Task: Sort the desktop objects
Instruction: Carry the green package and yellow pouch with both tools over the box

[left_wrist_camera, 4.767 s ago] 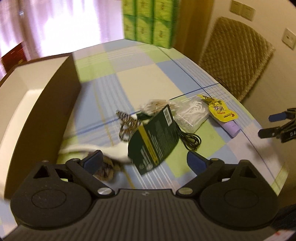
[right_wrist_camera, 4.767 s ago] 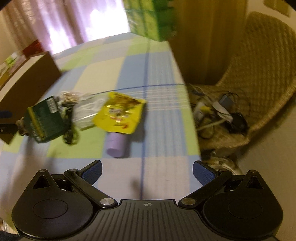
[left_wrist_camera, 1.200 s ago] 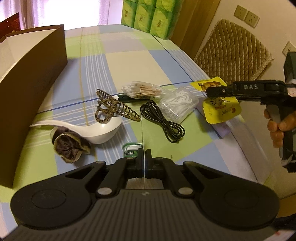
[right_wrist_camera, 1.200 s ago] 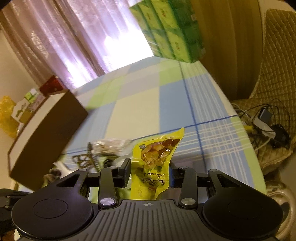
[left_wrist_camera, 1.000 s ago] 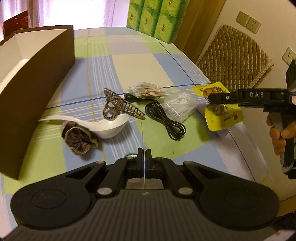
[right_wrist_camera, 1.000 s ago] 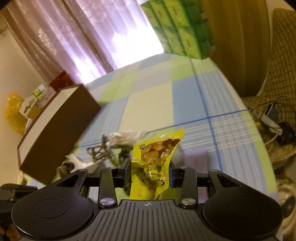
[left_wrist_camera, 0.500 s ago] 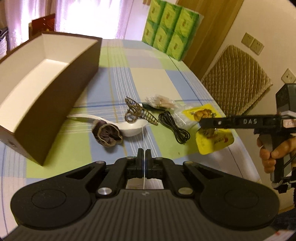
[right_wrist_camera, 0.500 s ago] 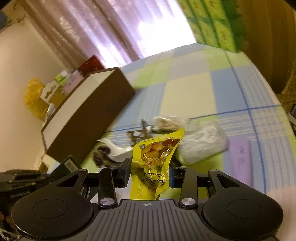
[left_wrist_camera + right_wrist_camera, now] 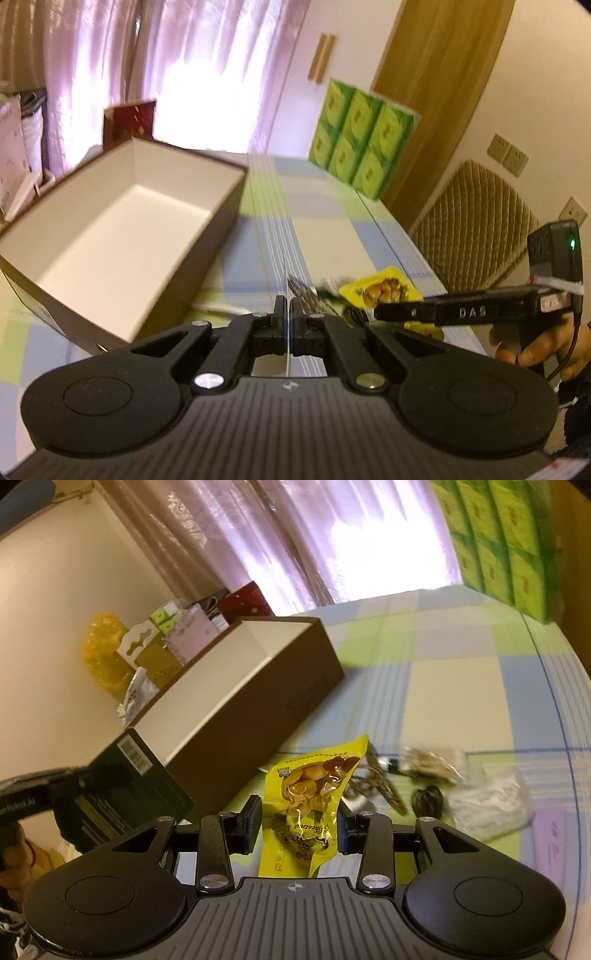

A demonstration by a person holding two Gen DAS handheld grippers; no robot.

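Left wrist view: left gripper (image 9: pixel 285 321) clenched on a thin card (image 9: pixel 285 280) seen edge-on, open brown box (image 9: pixel 122 225) at 10 o'clock, right wrist view: right gripper (image 9: pixel 298 821) grasping a yellow snack pouch (image 9: pixel 314 797), box at 11 o'clock, green-black card (image 9: pixel 125 786) at 9 o'clock.

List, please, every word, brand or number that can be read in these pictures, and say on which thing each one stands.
"DAS": on the side of the right gripper, seen from the left wrist.
"Chestnut": partly readable on the yellow snack pouch.
"Robot.AI": the end of a longer word on the left gripper.
Dark green card: barcode and small print, too blurred to read.
Green tissue packs: printing unreadable.
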